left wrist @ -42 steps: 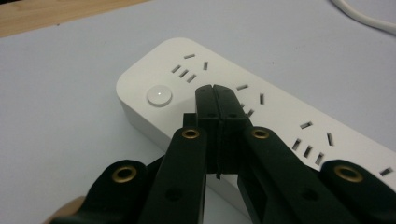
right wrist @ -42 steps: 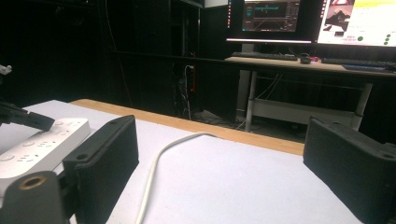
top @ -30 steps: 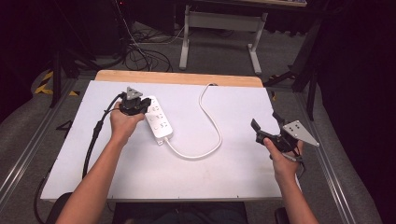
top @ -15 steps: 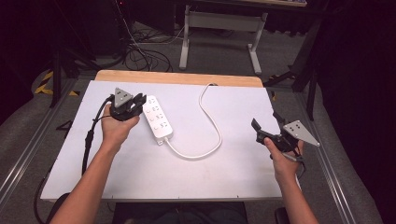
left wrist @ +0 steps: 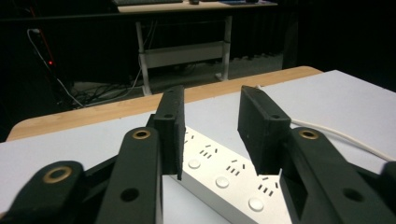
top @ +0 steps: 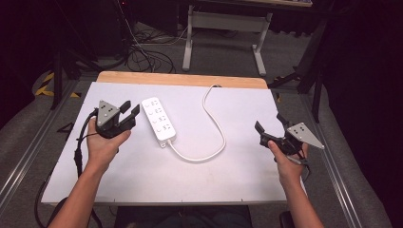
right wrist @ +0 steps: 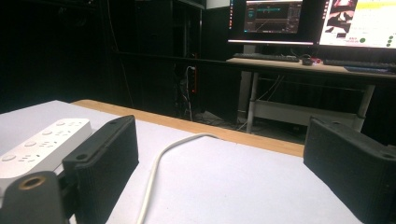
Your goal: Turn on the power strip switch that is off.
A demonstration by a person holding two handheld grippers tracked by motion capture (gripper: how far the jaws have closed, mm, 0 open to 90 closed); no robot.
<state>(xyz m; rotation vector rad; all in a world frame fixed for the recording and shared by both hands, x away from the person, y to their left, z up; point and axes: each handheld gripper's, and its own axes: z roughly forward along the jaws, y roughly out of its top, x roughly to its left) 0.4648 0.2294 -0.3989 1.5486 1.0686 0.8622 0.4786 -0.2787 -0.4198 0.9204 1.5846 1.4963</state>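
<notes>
Left gripper [top: 127,111] has pulled back off the power strip [top: 158,120] since the earlier frames, going leftward and a bit up; its jaws have just been opening, w/ nothing between them now. They stand partly apart, tips aimed at the strip's near long edge, just beside it, not touching. In the left gripper view the strip [left wrist: 224,173] lies just past the 2 jaws, sockets & round buttons up.

Right gripper [top: 272,127] hasn't moved: same spot near table's [top: 237,171] right edge, jaws wide apart, holding nothing.

Strip lies flat on the table, between the 2 grippers but much closer to the left 1, well apart from the right. Its cord [top: 214,128] runs from the strip's near end, loops toward the right gripper, then curves away to the table's far edge.
</notes>
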